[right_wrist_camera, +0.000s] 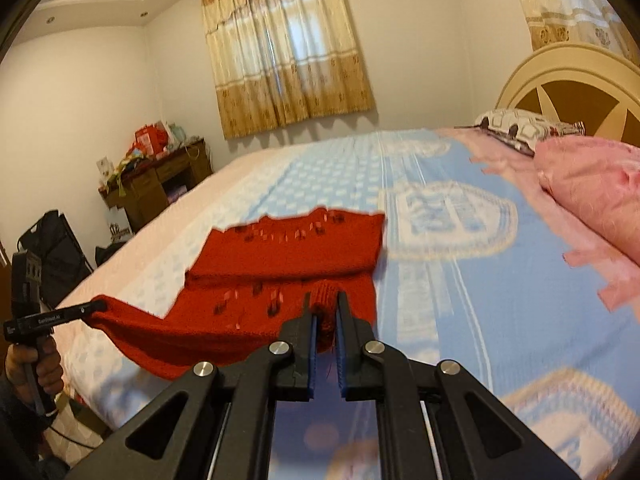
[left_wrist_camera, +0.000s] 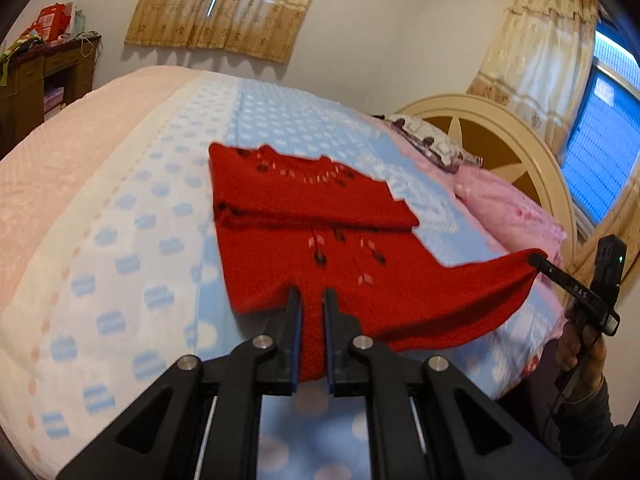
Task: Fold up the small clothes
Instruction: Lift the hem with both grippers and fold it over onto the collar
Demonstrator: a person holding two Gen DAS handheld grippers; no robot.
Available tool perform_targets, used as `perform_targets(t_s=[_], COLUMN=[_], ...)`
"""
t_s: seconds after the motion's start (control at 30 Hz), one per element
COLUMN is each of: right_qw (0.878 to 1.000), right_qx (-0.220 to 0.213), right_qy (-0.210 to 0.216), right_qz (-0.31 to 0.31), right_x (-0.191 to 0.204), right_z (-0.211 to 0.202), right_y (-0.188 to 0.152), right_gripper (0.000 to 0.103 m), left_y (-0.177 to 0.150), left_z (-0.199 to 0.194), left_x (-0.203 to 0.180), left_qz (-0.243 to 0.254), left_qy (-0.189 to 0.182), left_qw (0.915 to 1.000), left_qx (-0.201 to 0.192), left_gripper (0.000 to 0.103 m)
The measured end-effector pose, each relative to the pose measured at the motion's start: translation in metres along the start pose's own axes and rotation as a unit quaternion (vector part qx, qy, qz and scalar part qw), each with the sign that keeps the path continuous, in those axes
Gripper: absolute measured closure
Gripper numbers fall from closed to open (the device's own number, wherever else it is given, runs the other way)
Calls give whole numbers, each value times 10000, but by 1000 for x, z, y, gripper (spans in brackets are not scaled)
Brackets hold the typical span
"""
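A red knit sweater (left_wrist_camera: pixel 304 208) with a small dark and white pattern lies on the bed, its sleeves folded across the chest. My left gripper (left_wrist_camera: pixel 312 292) is shut on the near hem, red fabric bunched between its blue pads. In the left wrist view my right gripper (left_wrist_camera: pixel 534 259) pinches the other hem corner at the right and holds it off the bed. The right wrist view shows the right gripper (right_wrist_camera: pixel 324 298) shut on a fold of the sweater (right_wrist_camera: pixel 280 256). There the left gripper (right_wrist_camera: pixel 98 305) holds the stretched left corner. The hem hangs raised between both grippers.
The bed carries a blue and white patterned blanket (left_wrist_camera: pixel 132 240). A pink pillow (right_wrist_camera: pixel 592 184) and a patterned pillow (right_wrist_camera: pixel 516 124) lie by the round cream headboard (left_wrist_camera: pixel 504 140). A cluttered wooden desk (right_wrist_camera: pixel 160 184) and a black chair (right_wrist_camera: pixel 56 256) stand beyond the bed's far side.
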State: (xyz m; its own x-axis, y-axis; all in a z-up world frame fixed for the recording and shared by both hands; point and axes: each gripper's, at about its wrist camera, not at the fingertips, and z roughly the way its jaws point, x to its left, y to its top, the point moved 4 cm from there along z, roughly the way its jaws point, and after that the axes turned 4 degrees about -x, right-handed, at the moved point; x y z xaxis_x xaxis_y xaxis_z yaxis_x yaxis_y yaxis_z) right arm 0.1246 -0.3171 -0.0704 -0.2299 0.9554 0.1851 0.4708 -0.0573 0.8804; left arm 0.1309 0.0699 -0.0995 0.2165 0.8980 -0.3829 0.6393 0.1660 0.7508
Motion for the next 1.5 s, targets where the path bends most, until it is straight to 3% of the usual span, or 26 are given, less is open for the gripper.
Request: perform_targets(t_s=[0.43,0.93,1.27,1.5], right_qw=[9997,9970,9927,9880], right_qx=[-59,408,932,1238], right_qy=[-198,-625,-755,-912], right_qz=[-134,-209,-110,-110], right_x=[-3,-25,-42,-54], right_z=[83,204,294,346], right_y=[78,122,115,103], right_gripper=[96,96,96,96], left_y=[83,152,161,157], left_z=[44,127,203,233], left_x=[21,50,94,110], left_qz=[-322,-518,-842,-898], left_qy=[-89,3,228,291], left_qw=[9993,9987,9953,9938], left_qx=[-145,10,420,586], left_gripper=[94,94,94,94])
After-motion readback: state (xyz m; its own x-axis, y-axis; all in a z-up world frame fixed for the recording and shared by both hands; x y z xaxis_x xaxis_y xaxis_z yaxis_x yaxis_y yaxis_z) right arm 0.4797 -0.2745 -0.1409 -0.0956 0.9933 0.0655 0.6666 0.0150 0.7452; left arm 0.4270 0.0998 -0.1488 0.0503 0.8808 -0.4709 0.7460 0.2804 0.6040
